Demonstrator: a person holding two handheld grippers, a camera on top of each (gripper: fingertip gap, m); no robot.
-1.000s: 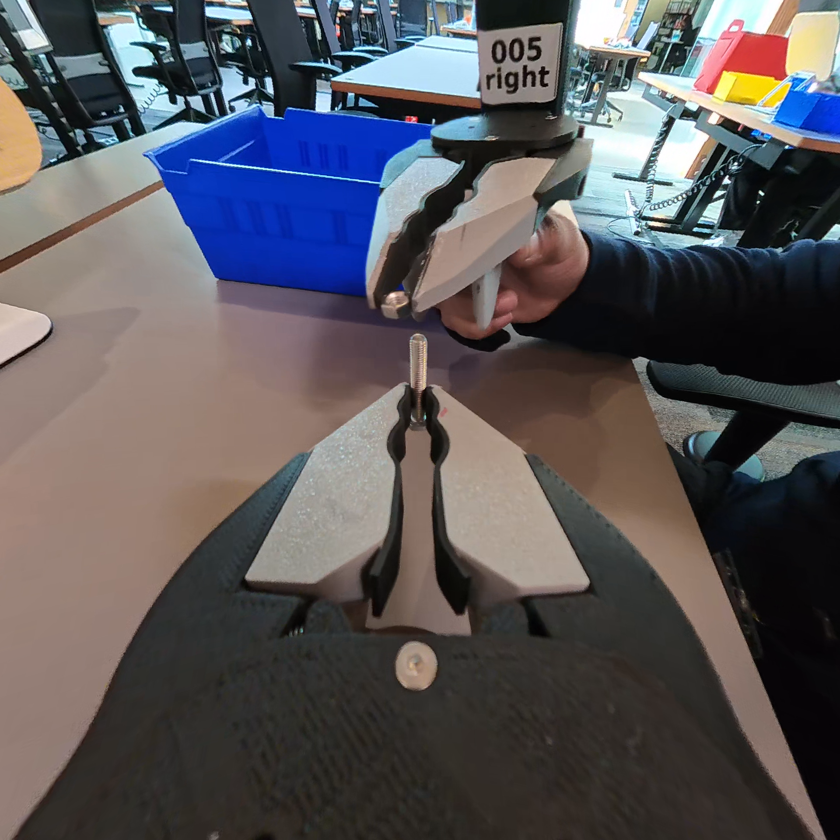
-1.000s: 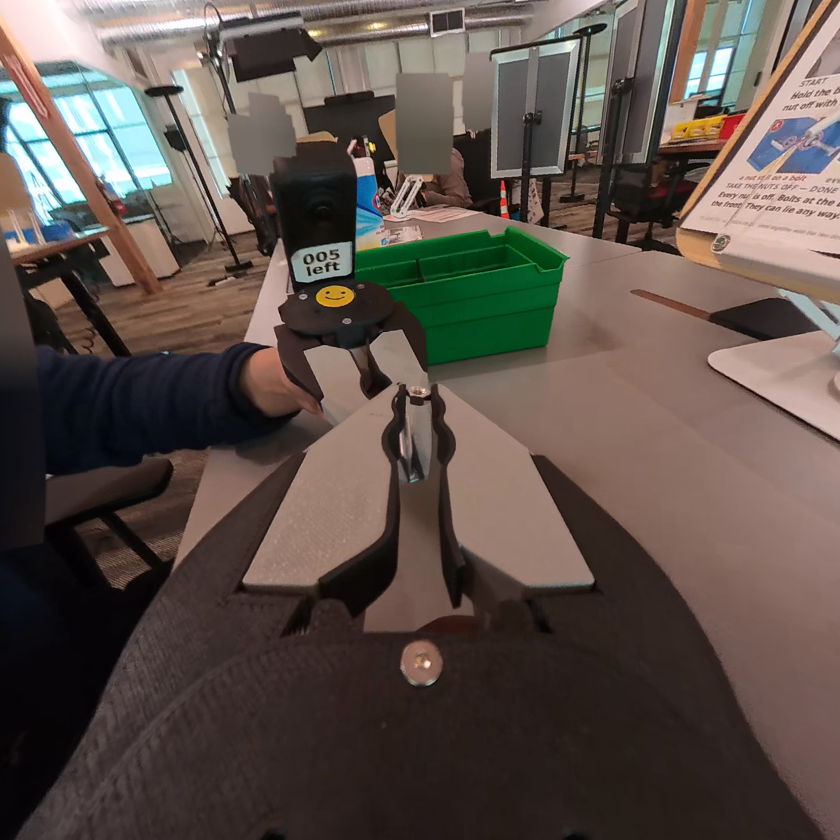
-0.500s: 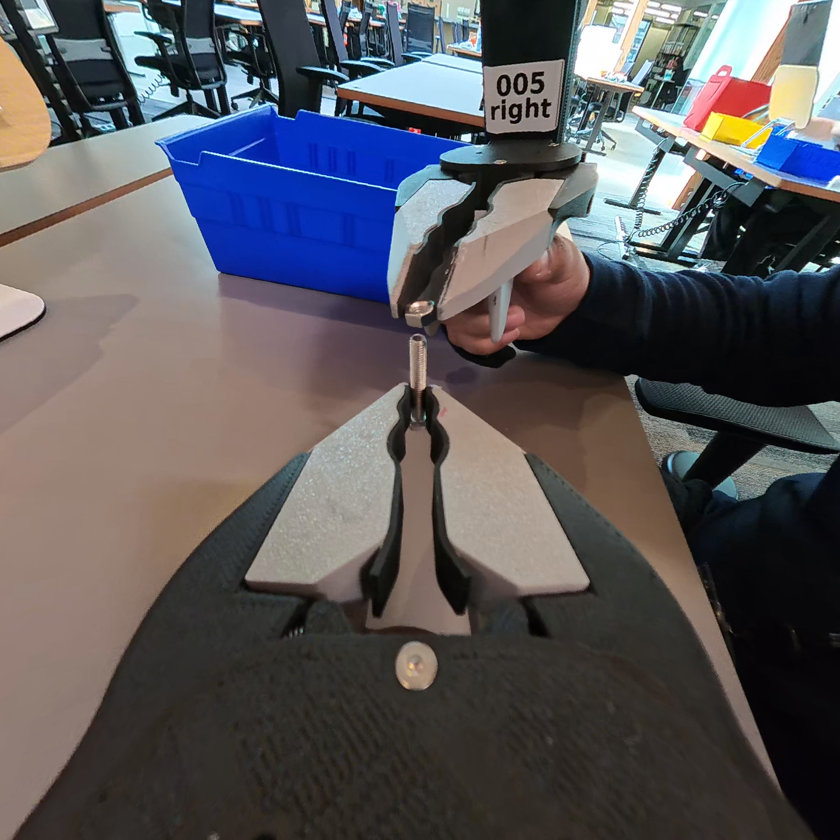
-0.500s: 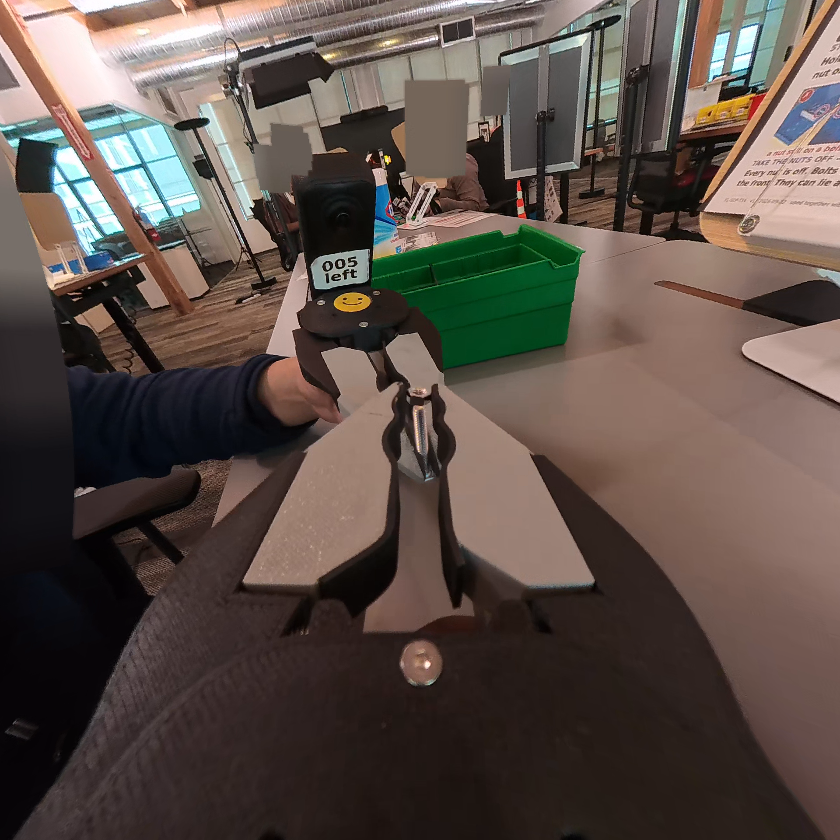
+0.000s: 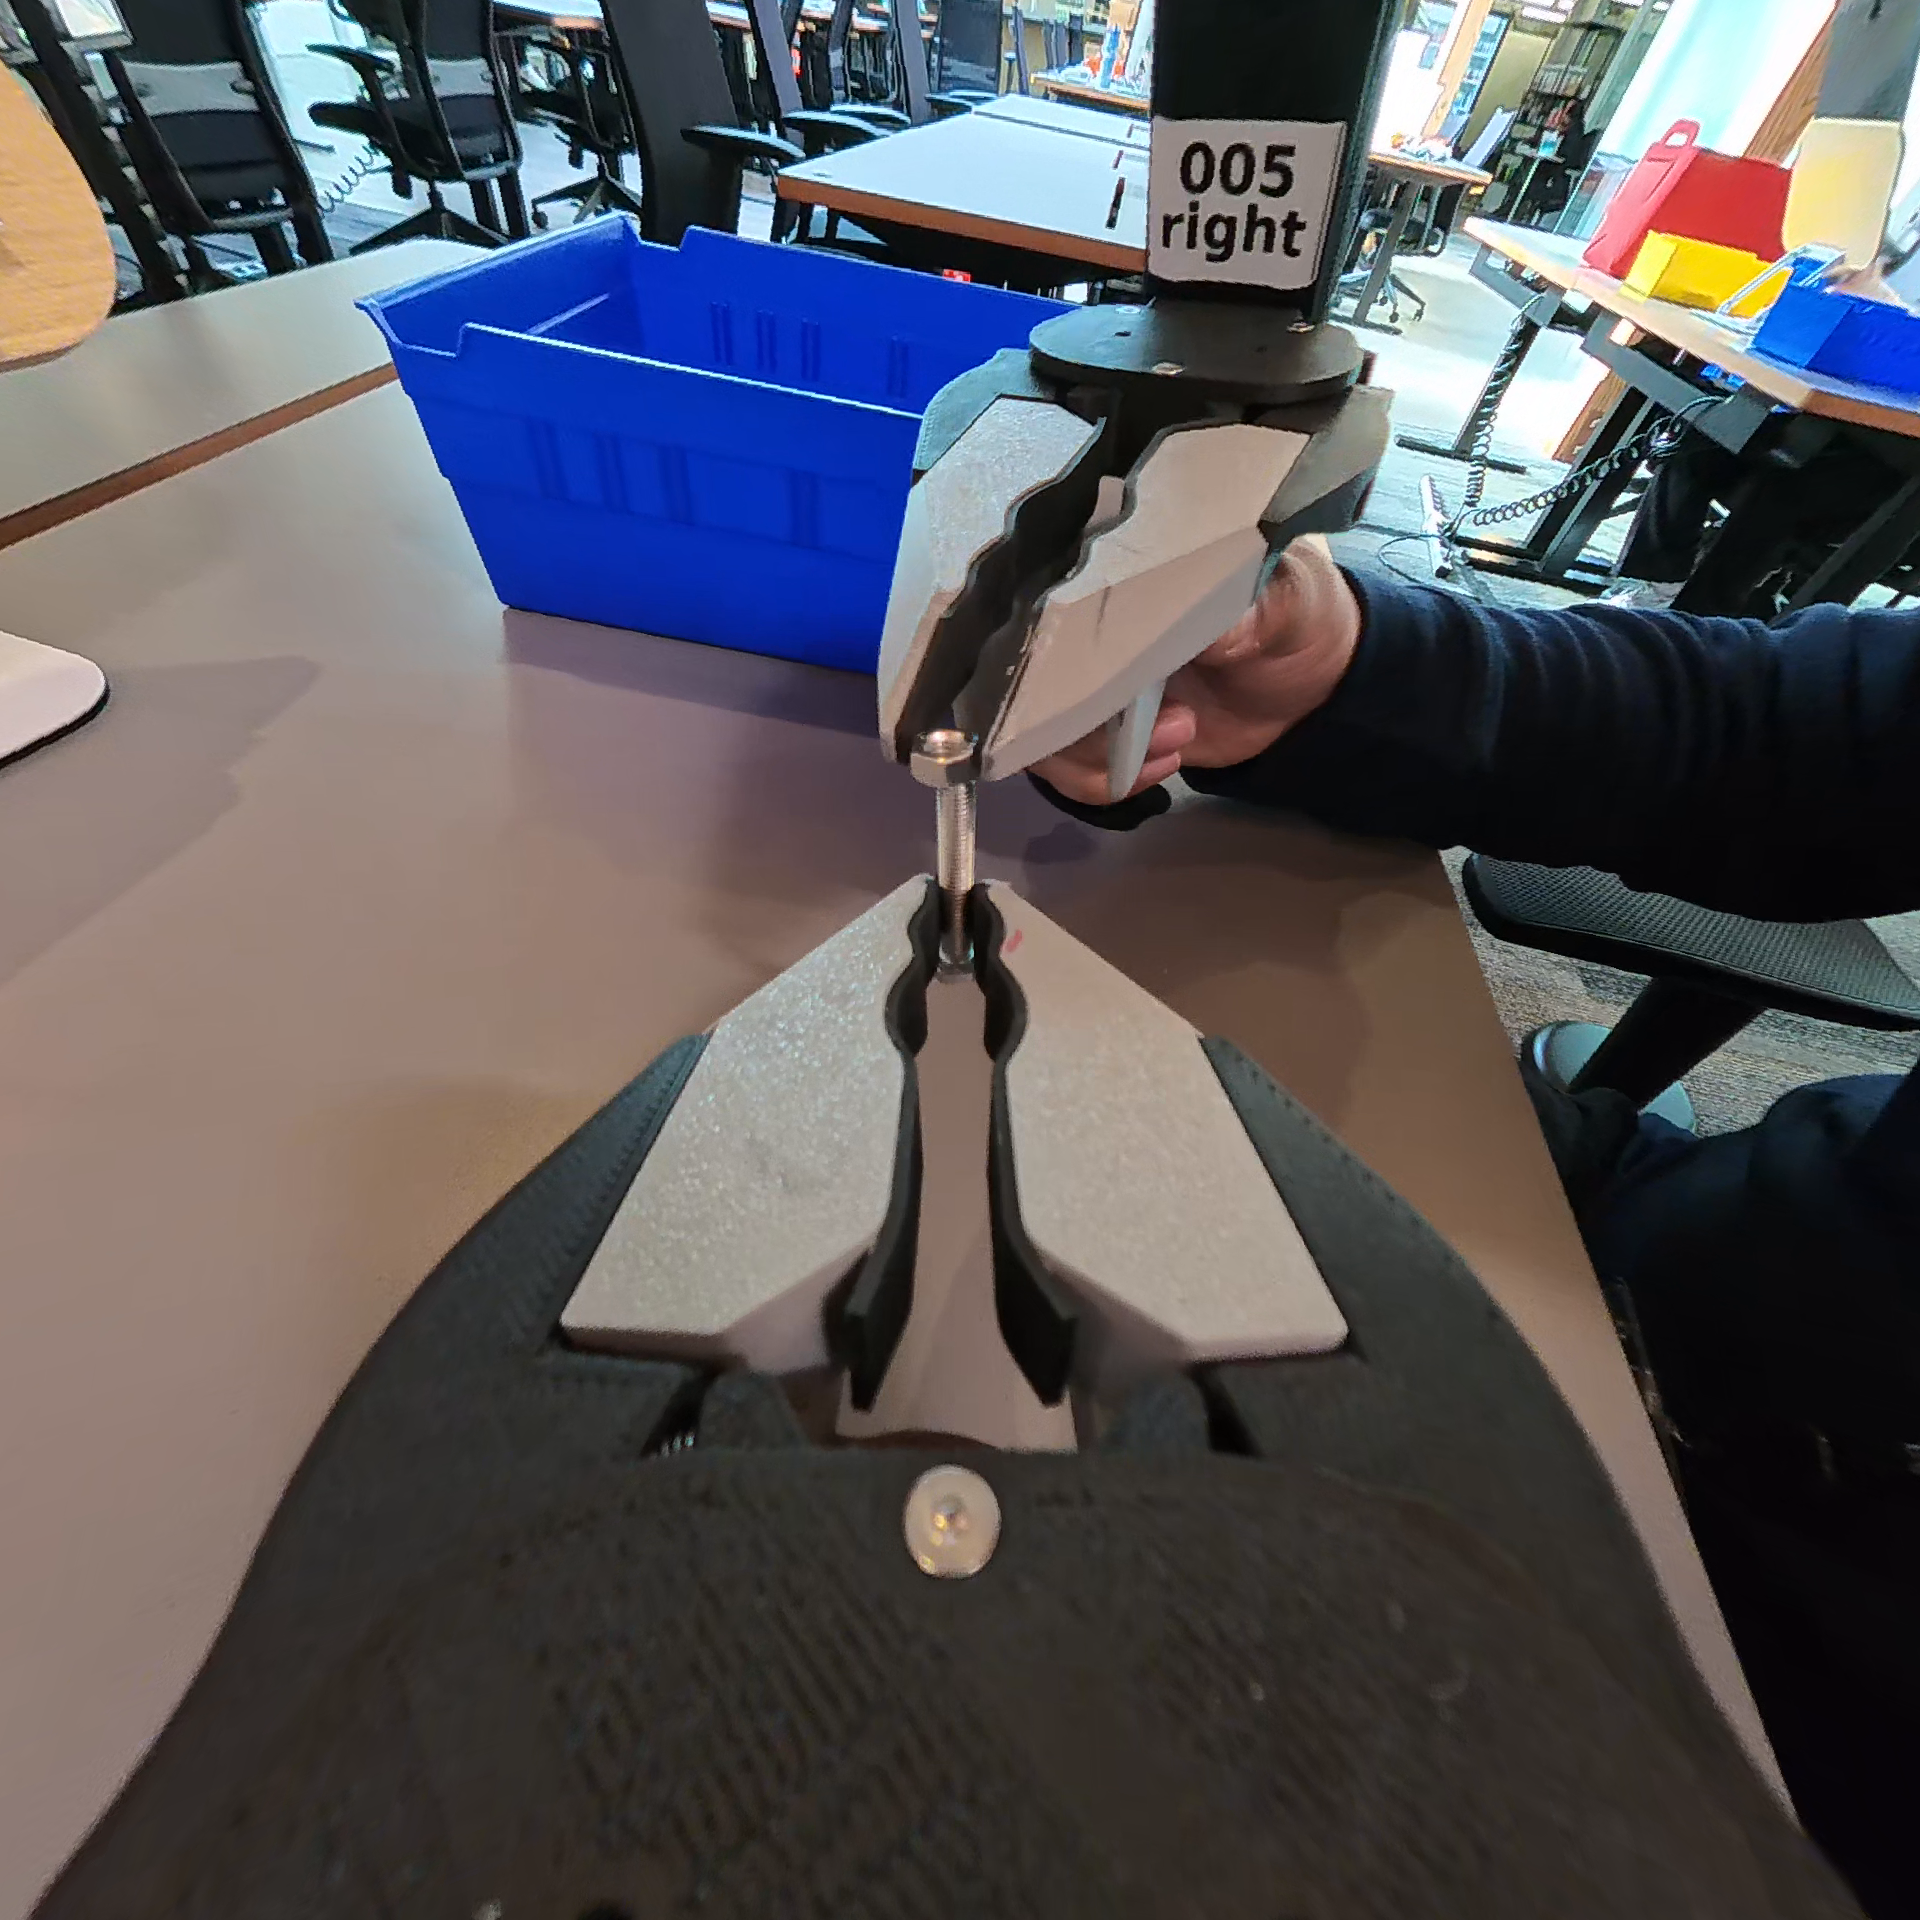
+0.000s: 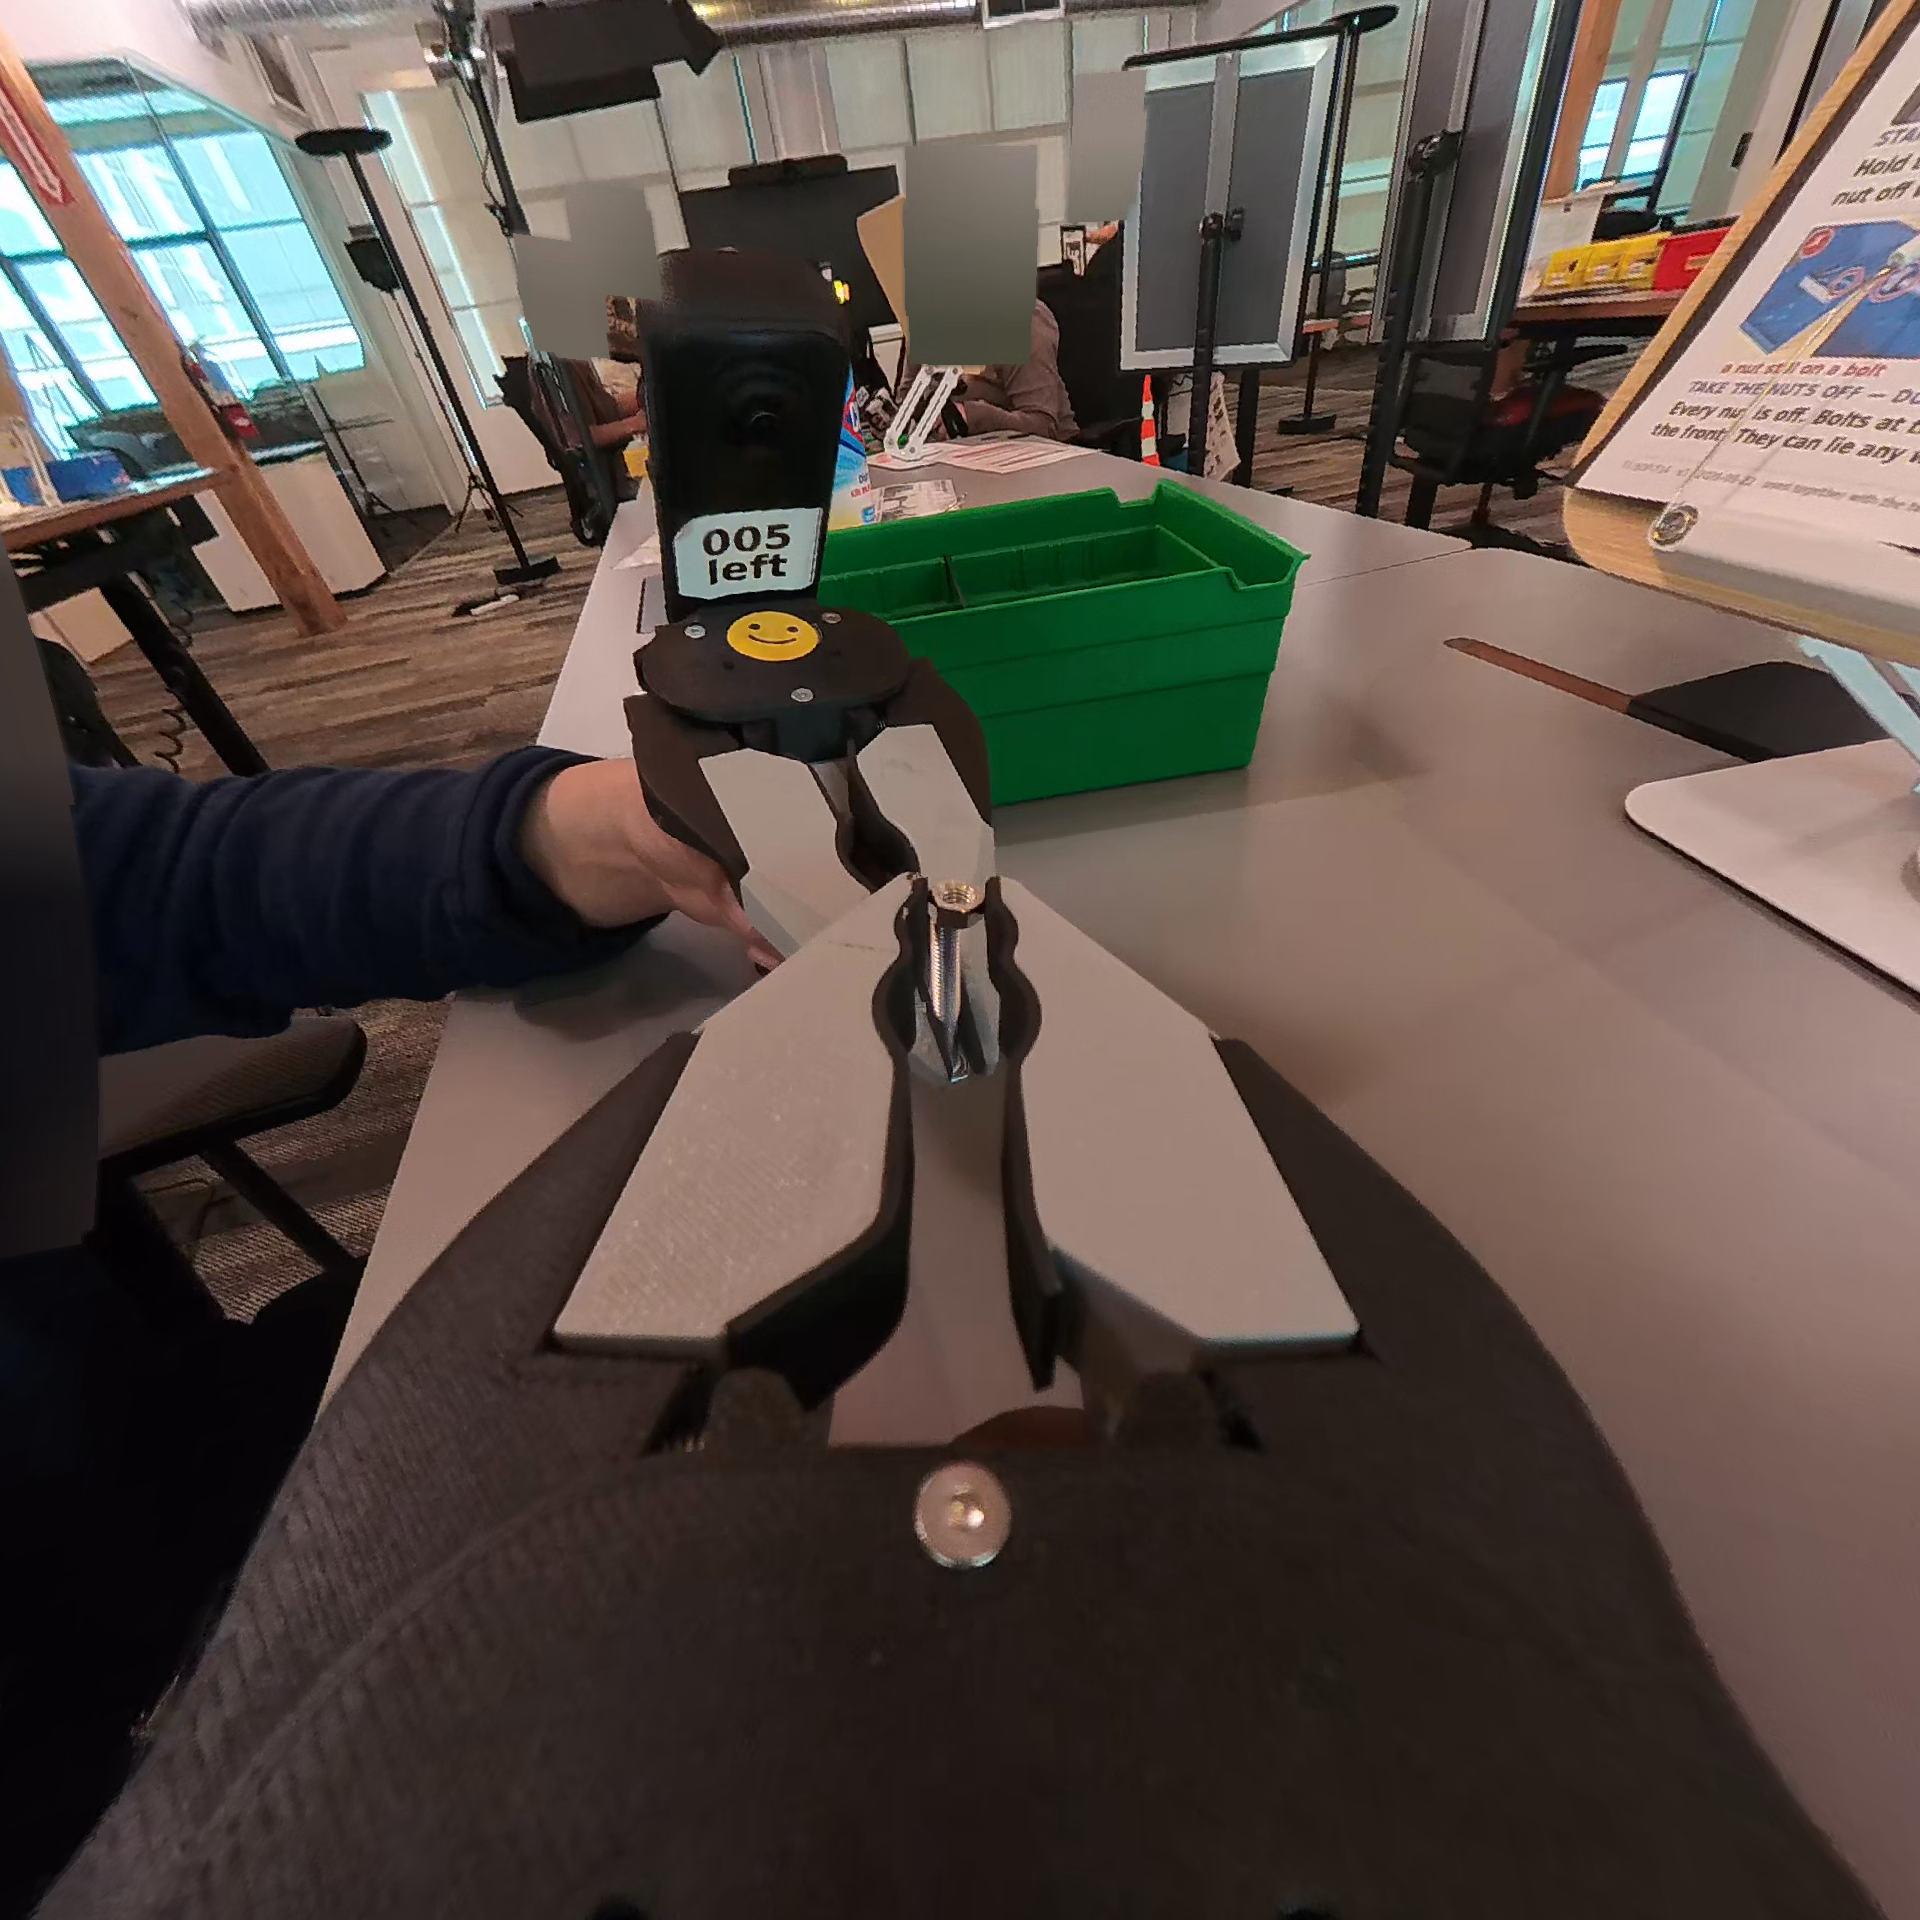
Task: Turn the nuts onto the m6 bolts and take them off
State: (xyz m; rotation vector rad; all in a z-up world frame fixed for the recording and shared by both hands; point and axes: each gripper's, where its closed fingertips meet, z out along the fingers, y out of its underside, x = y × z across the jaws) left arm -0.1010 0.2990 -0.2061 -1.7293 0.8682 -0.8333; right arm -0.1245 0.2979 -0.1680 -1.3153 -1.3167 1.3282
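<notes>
Left gripper [image 5: 954, 914]: clamped on the bolt [image 5: 953, 831] near its head, frame centre, shaft upright.
Right gripper [image 6: 951, 904]: closed on the nut [image 6: 949, 900], at its tips.
Nut: touching the bolt's top end.

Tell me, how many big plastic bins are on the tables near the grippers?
2. A blue bin sits on the table behind the right gripper. A green bin sits behind the left gripper. More small bins show on far desks, too blurry to count.
</notes>
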